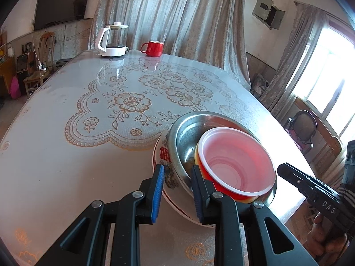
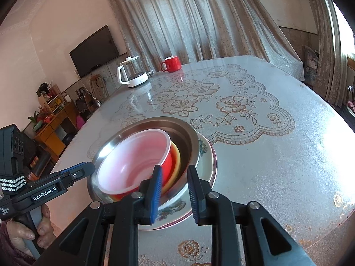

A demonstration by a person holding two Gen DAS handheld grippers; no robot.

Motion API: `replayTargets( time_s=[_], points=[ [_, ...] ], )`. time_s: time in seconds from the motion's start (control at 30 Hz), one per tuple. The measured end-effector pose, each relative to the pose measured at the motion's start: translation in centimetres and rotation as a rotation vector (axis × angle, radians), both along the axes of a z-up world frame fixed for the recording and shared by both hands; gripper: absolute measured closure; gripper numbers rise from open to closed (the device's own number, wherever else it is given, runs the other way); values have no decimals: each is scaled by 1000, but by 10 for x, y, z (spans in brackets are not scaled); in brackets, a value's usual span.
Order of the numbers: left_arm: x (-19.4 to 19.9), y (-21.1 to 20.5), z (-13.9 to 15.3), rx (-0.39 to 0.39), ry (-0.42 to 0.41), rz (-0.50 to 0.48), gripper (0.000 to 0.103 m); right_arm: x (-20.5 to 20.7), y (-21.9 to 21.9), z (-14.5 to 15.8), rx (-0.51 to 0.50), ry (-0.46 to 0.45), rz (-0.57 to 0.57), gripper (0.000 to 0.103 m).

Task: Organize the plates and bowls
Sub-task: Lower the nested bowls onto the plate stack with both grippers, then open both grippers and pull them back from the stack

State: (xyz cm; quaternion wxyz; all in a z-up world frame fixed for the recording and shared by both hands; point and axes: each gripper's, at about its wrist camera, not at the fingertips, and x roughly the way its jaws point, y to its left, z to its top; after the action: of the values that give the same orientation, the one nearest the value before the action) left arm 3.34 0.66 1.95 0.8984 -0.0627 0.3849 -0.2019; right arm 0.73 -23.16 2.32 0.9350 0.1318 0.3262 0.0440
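Nesting is the step in hand: a red plastic bowl with a pale inside sits tilted in a steel bowl, which rests on a patterned china plate at the near edge of the surface. A yellow rim, seemingly another bowl, shows under the red one; what it is cannot be told for sure.

In the left wrist view the stack lies at about four o'clock from the middle of the surface. The left gripper straddles the near rims of the plate and steel bowl, its jaws narrowly parted; the blue pads do not appear to press on anything. In the right wrist view the right gripper stands likewise over the stack's near edge, one finger in front of the red bowl's wall, the other beyond the steel rim, jaws a little apart and holding nothing that can be seen.

A white kettle and red mug stand well apart at twelve o'clock.

Judging by this, the stack looks nearly built. The next move probably calls for seating the tilted red bowl flat, or drawing both grippers clear without nudging the plate off the edge.
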Motion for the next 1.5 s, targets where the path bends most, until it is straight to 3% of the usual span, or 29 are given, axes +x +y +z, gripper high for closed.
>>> replayTargets(
  time_s=[0.1,0.33,0.5,0.8,1.17,1.23,1.47,1.5],
  points=[
    [-4,15,3,-40,-10,32,78,-7,3,2,3,-13,26,74],
    [-8,55,-2,-76,-12,74,78,-21,15,-10,-24,23,67,71],
    [-16,60,-20,-120,30,7,78,-23,11,-23,34,56,56,68],
    [-30,29,-38,-146,68,-149,78,-23,5,-41,74,112,59,68],
    [-37,2,-33,-55,13,-169,77,-18,15,-44,68,103,86,66],
    [-40,0,-31,-13,-7,-145,66,-20,17,-42,45,99,82,66],
    [-46,9,-25,68,-36,10,54,-27,29,-36,-47,79,18,66],
    [-47,12,-25,82,-39,37,49,-30,32,-34,-64,66,2,65]
  ],
)
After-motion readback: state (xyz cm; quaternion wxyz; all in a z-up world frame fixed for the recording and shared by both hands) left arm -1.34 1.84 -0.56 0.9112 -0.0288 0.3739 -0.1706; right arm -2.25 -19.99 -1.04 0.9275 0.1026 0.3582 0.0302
